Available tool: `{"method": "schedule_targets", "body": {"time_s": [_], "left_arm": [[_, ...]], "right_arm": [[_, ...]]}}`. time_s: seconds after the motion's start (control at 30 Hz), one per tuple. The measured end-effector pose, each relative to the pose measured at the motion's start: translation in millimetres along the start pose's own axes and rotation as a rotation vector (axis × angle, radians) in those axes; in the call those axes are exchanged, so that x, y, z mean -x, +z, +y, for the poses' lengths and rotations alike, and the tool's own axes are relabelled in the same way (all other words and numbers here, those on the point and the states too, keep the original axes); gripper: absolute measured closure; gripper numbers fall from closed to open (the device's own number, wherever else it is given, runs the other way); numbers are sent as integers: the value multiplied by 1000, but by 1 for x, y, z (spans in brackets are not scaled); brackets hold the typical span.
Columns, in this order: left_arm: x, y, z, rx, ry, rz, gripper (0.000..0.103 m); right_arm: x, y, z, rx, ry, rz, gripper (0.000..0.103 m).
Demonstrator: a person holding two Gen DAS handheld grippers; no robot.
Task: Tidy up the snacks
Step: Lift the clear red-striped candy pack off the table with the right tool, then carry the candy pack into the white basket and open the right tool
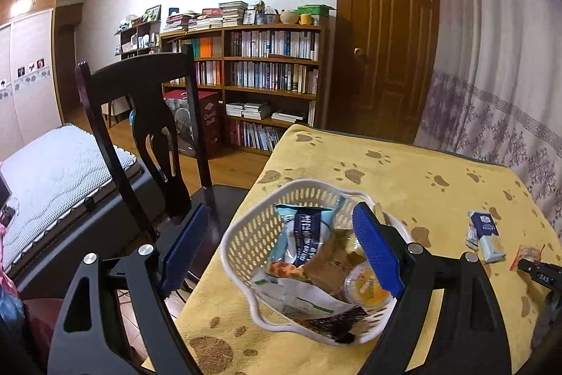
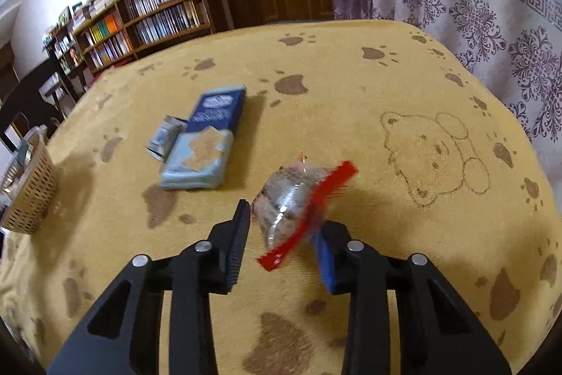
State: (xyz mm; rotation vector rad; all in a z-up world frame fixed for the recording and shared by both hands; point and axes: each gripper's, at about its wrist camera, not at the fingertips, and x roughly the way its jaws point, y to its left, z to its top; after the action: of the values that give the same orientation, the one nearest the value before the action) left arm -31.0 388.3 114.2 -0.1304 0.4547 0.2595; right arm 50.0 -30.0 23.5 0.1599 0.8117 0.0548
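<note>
On a yellow paw-print tablecloth [image 2: 351,86], the right gripper [image 2: 281,234] stands partly open around a clear plastic snack packet with red sealed edges [image 2: 291,202]; blur hides whether its pads actually touch it. The left gripper [image 1: 281,248] gapes wide, empty, over a white perforated plastic basket [image 1: 242,238] filled with snacks. A blue cracker box [image 2: 207,136] lies near the packet.
</note>
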Motion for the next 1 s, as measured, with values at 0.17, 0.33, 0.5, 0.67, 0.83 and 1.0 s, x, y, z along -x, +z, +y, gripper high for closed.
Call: {"method": "schedule_targets", "body": {"time_s": [0.17,0.33,0.5,0.67,0.83,1.0], "left_arm": [[3,2,12,30,4,-11,18],[5,4,16,47,2,-17,18],[8,4,14,45,-13,-22,18],[11,5,13,46,-19,-27,18],[11,5,13,45,-21,-28,18],[10,4,15,54,-23,-25,18]], "right_arm": [[16,9,18,25,43,-37,71],[35,6,27,35,84,-64,71],[38,5,20,11,97,-57,71],[15,4,11,-46,137,30,59],[-15,-2,19,-98,181,111,37],[-21,-3,42,-91,211,116,37]]}}
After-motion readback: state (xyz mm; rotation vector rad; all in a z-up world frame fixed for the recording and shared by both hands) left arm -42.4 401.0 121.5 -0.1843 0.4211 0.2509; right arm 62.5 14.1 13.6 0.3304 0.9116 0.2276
